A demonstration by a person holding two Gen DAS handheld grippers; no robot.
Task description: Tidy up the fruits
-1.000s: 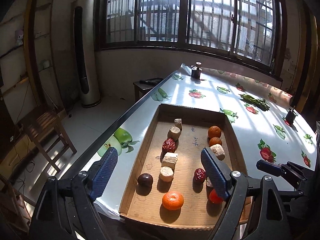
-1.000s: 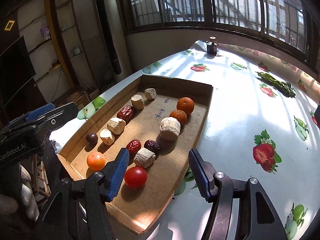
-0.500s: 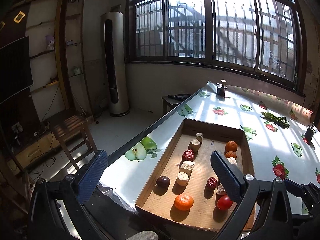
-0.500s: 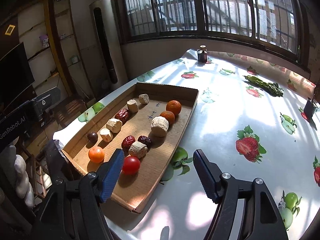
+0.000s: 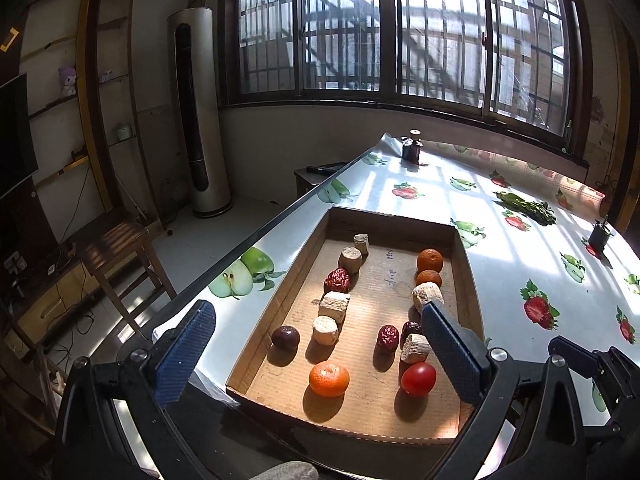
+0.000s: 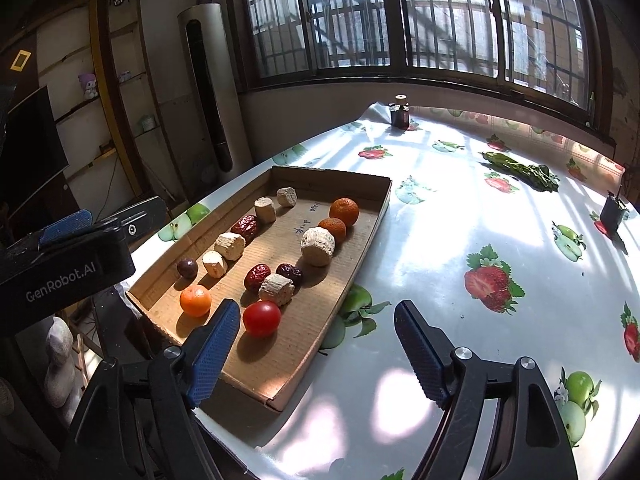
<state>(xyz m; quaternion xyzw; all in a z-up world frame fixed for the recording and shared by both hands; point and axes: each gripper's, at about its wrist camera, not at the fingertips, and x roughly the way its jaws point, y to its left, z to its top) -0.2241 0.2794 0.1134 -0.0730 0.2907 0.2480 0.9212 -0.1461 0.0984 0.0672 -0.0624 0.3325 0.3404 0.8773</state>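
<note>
A shallow cardboard tray (image 5: 464, 264) lies on the bench (image 6: 440, 240), its long left wall running close along the bench's left edge and its near short wall just at the front edge.

Inside, the fruits sit in two rows. In the left wrist view an orange mandarin (image 5: 329, 379) is at 6 o'clock of the tray floor and a red tomato (image 5: 418, 378) is beside it toward 3 o'clock. A dark plum (image 5: 285, 337) lies toward 9 o'clock. Beige chunks and red dates run back toward 12 o'clock, where two more mandarins (image 5: 430, 261) end the right row.

The left gripper (image 5: 316, 344) hangs over the tray's near end with jaws spread wide and empty. One pad is out past the tray's left wall.

The right gripper (image 6: 316, 344) has its jaws opening, with nothing between the pads. They straddle the tray's near right corner, the left pad just beside the tomato (image 6: 261, 318).

From the tray toward 3 o'clock the bench lies open. A bundle of greens (image 6: 520, 170) and a small dark jar (image 6: 400, 114) stand well apart, near the far edge.
</note>
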